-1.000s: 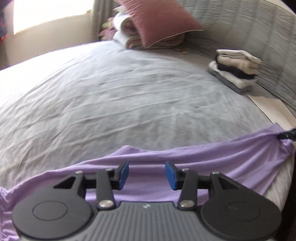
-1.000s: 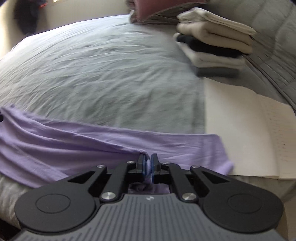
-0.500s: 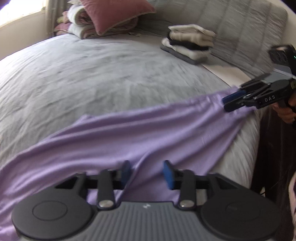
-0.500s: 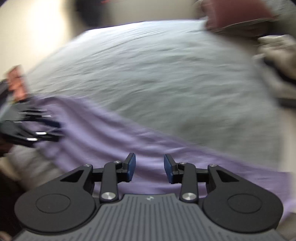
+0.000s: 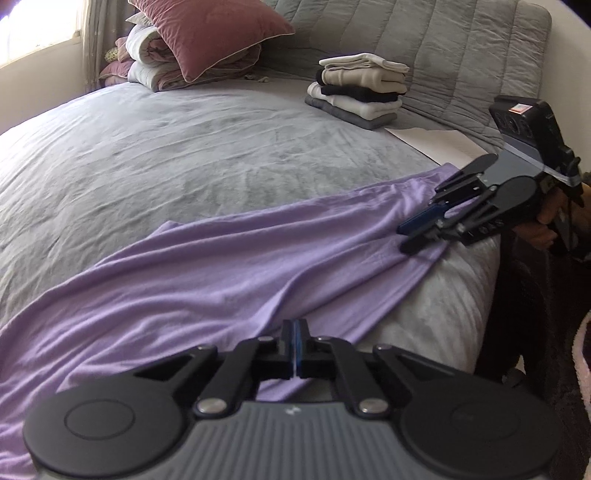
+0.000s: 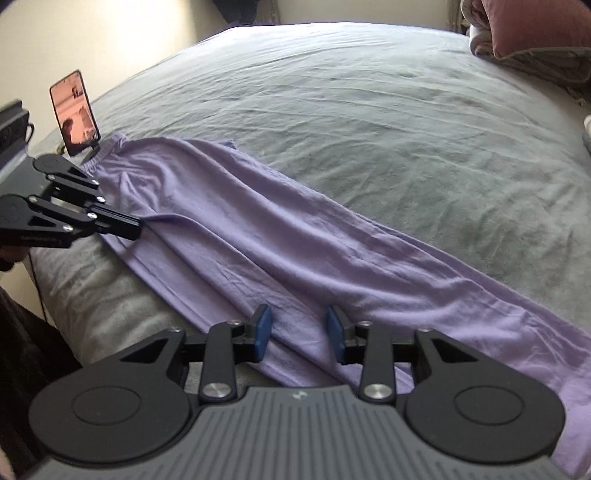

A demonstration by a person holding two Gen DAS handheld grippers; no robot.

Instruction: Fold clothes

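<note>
A long purple garment (image 5: 221, 266) lies stretched slantwise along the near edge of a grey bed (image 5: 184, 147). My left gripper (image 5: 295, 332) is shut on the garment's near hem. The right wrist view shows it (image 6: 138, 229) from the side, with folds of cloth running into its tip. My right gripper (image 6: 299, 336) hovers low over the garment (image 6: 258, 236) farther along. Its blue pads (image 6: 263, 332) stand apart and its jaws are closing, with cloth lying under the gap. From the left wrist view, the right gripper (image 5: 413, 232) sits over the garment's far end.
A stack of folded clothes (image 5: 358, 92) stands at the back by the quilted headboard (image 5: 443, 48), with a white sheet (image 5: 436, 142) beside it. A maroon pillow (image 5: 210, 33) rests on rolled bedding at the back left. The bed's edge drops off close to both grippers.
My left jaws went from wide apart to shut on the hem. My right gripper let go of the garment's end, opened, swung over along the cloth, and its gap has narrowed again.
</note>
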